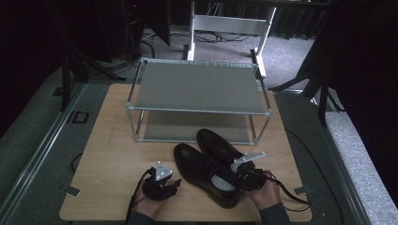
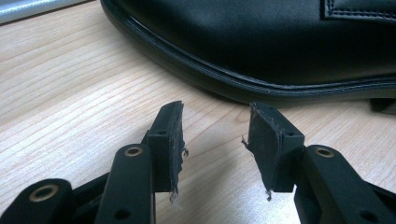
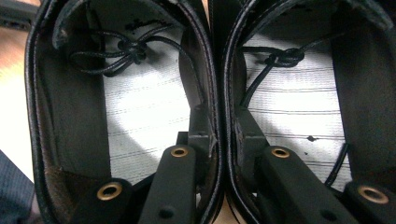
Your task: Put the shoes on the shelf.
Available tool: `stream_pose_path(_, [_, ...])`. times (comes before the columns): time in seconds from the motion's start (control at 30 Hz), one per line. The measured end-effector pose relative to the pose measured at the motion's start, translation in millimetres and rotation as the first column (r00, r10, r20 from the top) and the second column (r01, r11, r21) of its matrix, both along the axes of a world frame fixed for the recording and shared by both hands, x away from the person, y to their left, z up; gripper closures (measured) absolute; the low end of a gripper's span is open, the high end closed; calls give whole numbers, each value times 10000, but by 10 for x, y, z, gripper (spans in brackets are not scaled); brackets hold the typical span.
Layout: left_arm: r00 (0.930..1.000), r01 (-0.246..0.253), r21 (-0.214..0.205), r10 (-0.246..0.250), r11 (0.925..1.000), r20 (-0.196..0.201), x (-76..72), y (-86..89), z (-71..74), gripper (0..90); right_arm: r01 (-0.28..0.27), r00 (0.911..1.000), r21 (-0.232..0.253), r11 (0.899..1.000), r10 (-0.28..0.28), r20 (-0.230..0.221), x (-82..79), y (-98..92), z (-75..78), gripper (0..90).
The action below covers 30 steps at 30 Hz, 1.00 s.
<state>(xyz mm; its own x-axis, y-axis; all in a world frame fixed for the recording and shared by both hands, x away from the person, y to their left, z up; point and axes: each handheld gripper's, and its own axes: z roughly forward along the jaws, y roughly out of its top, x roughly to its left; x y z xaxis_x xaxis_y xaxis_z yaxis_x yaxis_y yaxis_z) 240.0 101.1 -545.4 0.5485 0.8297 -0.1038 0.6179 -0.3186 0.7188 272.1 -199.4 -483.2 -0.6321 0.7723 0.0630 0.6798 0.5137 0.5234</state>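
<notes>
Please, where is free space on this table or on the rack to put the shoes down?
The rack has a bare top shelf; its lower shelf also looks bare. The table is free left of the rack and left of the left gripper. It is crowded at the front right: the two shoes lie side by side, and the right gripper pinches their inner walls together.

Your high view is dim, dark at its edges, and soft. Both gripper views are brighter; glare whitens the shoes' insoles [image 3: 299,102].
</notes>
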Motion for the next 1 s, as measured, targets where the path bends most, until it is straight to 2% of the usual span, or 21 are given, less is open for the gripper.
stream_pose_path(0.13, [10000,-25,-9,25,10000,2,-1,1,-2,556,-23,10000,64,10000,24,-40,13,-14,16,808])
stream_pose_path(0.5, [10000,-25,24,25,10000,-40,0,1,-17,555,3,9996,475,9989,-15,268,79,-44,130,808])
stream_pose_path(1.0, [10000,-59,28,59,10000,-35,24,3,-14,555,685,9962,583,9959,-715,500,309,-103,212,808])
